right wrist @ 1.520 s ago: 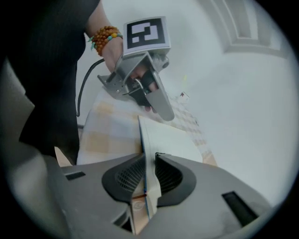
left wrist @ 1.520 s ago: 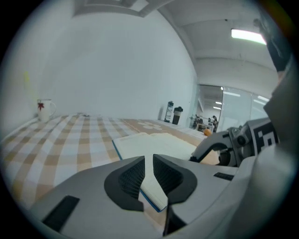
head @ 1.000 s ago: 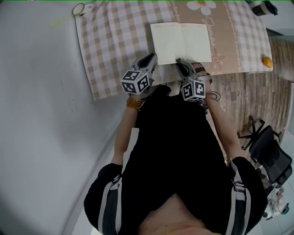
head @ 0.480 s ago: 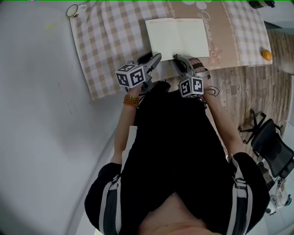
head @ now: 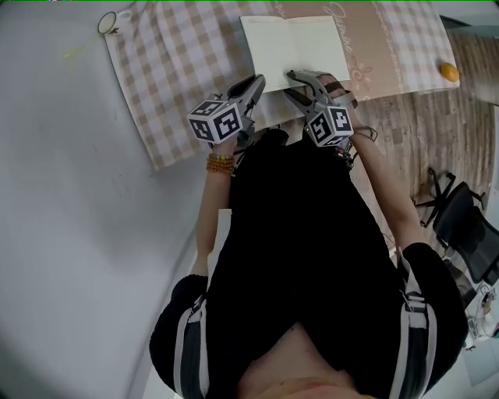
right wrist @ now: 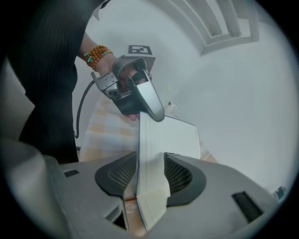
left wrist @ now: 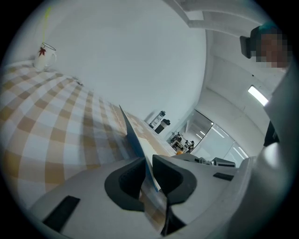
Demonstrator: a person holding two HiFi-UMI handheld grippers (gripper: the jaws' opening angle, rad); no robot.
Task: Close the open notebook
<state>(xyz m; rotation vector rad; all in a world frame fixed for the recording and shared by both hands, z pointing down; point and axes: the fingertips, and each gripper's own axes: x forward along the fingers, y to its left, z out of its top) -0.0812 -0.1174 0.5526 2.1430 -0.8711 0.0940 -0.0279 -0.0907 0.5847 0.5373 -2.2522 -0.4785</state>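
The open notebook [head: 292,47] lies with cream pages up on the checked tablecloth [head: 179,70], at the near table edge. My left gripper [head: 256,84] is at its near left corner. In the left gripper view the jaws [left wrist: 148,170] have just been closing and are shut on the thin blue cover [left wrist: 133,135], which stands on edge between the pads. My right gripper [head: 296,78] is at the near right edge. Its jaws [right wrist: 150,175] have just been opening and stand open round the upright page block [right wrist: 168,137]. The left gripper [right wrist: 155,114] shows beyond it.
A white mug [head: 107,22] stands at the cloth's far left corner, also the mug [left wrist: 44,51] in the left gripper view. An orange fruit [head: 448,72] lies at the table's right edge. A grey wall runs along the left; a black office chair [head: 468,226] stands on the floor at right.
The left jaws spread wide half a second ago and have now closed on the notebook's cover. The right gripper's tips have moved forward onto the notebook's near edge. Both hands shifted slightly.
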